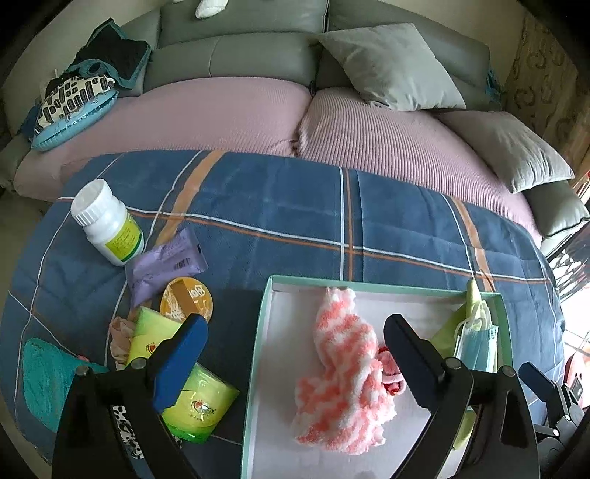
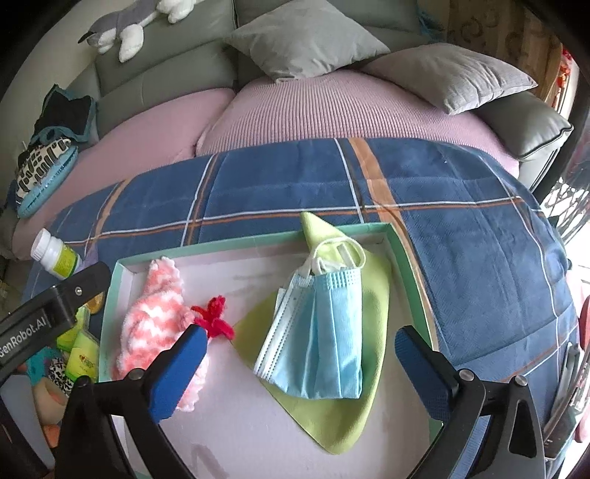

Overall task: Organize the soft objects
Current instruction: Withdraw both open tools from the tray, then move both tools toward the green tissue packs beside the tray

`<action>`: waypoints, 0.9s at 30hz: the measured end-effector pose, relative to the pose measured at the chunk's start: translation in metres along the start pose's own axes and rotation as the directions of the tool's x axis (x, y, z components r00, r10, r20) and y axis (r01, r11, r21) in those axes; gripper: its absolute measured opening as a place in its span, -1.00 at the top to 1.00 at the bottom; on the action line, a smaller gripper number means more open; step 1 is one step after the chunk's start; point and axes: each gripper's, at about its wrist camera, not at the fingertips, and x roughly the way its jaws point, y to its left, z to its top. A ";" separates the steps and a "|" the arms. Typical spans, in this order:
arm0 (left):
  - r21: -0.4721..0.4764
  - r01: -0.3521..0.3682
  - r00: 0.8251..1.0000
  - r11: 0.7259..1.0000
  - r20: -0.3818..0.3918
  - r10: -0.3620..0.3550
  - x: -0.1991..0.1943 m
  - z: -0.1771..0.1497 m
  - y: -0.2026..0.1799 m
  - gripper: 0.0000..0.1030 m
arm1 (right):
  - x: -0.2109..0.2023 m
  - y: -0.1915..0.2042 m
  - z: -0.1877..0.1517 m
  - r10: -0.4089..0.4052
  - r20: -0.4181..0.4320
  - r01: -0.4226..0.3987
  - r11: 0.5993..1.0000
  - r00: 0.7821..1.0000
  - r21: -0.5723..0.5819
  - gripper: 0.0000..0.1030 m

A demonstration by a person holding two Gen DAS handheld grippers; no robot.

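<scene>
A shallow white box with a mint-green rim point(image 1: 258, 331) point(image 2: 110, 294) lies on the blue plaid blanket. In it lie a pink-and-white fuzzy sock point(image 1: 343, 372) point(image 2: 151, 317), a red yarn piece point(image 2: 214, 320) point(image 1: 387, 387), a lime-green cloth point(image 2: 332, 416) and a blue face mask point(image 2: 324, 331) point(image 1: 475, 342). My left gripper point(image 1: 295, 353) is open and empty, straddling the box's left rim above the sock. My right gripper point(image 2: 298, 364) is open and empty above the mask and cloth.
Left of the box lie a white pill bottle point(image 1: 107, 224) point(image 2: 55, 254), a purple packet point(image 1: 166, 261), a round gold-lidded tin point(image 1: 188, 302), green tissue packs point(image 1: 199, 401) and a teal cloth point(image 1: 44, 379). Grey pillows point(image 1: 391, 66) and a plush dog point(image 2: 121, 25) rest on the sofa behind.
</scene>
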 end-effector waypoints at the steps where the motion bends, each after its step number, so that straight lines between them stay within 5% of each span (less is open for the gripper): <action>1: -0.001 0.002 1.000 1.000 0.004 -0.002 -0.001 0.000 0.000 -0.88 | -0.001 0.000 0.001 0.004 0.004 -0.004 1.000 1.000 0.006 -1.00; 17: -0.061 0.011 1.000 0.998 0.026 -0.009 -0.011 0.011 0.033 -0.88 | -0.004 0.026 0.003 0.033 0.020 -0.033 0.999 0.999 -0.002 -1.00; 27: -0.114 -0.137 0.987 0.984 0.068 0.146 -0.036 0.024 0.092 -0.88 | -0.008 0.073 0.005 0.129 0.033 -0.127 0.990 0.991 -0.053 -1.00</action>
